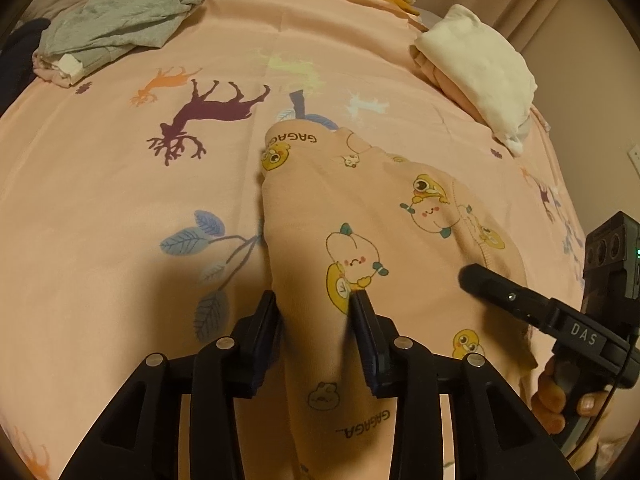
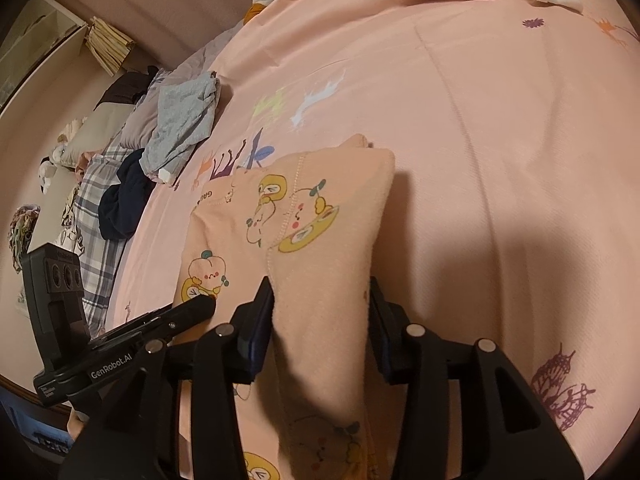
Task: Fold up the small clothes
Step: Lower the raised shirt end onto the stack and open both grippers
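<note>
While peach cartoon-print garment (image 1: 372,216) lies folded mid-bedsheet (image 1: 120,208), left gripper (image 1: 314,304) and right gripper (image 2: 320,292) straddle its near edge, jaws parted, looks like no squeeze. Cream pile (image 1: 480,68) looks done, grey heap (image 1: 124,12) probably still waiting.

we see our black left gripper (image 1: 316,300) with silver screws; at three o'clock, our right gripper (image 1: 474,278) reads "das".

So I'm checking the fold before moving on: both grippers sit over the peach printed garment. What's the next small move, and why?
Probably lift both grippers straight off. The left gripper and right gripper each straddle a ridge of the peach printed garment, jaws part open. It already lies doubled on the bedsheet, so pulling sideways could drag the fold apart.
</note>
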`<state>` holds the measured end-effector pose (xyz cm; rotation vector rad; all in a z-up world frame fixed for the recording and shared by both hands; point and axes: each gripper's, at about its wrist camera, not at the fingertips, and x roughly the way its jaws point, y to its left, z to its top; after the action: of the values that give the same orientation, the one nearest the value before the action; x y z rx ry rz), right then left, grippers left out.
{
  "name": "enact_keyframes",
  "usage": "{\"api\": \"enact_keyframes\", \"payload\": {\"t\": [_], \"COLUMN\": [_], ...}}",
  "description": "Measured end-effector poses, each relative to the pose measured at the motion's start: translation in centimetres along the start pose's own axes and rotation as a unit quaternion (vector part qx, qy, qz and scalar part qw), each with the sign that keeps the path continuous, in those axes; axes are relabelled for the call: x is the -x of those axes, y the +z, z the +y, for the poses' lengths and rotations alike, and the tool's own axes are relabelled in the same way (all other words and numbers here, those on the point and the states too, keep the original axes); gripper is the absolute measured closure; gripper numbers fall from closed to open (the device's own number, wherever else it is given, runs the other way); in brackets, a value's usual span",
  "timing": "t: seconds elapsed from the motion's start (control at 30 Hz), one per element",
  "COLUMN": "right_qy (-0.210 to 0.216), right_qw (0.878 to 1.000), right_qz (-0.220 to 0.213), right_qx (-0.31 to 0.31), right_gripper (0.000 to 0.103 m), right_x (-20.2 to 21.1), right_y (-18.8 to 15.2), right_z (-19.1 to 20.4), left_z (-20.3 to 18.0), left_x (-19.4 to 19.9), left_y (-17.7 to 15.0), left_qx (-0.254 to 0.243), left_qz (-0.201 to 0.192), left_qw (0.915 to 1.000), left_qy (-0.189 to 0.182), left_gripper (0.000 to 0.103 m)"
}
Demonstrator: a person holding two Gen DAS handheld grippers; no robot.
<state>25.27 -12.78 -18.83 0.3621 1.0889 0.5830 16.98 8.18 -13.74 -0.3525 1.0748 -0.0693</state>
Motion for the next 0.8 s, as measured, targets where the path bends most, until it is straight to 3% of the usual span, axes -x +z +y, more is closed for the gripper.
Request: {"api": "enact_keyframes", "payload": {"t": [0.8], "right_qy": [0.021], "right_qw": [0.999], "right_qz": [-0.010], "right_qx": [-0.043], "right_gripper": [0.055], "right_x": [1.8], "right_y": [-0.9], "right_z": [-1.8], "left_z": [0.3], "left_x": [1.1], "left_y": [-1.2], "left_qx": [-0.009], "left_qz": [-0.013], "left_qw": [0.9997], "left_qy": [0.018], "left_gripper": [0.066]}}
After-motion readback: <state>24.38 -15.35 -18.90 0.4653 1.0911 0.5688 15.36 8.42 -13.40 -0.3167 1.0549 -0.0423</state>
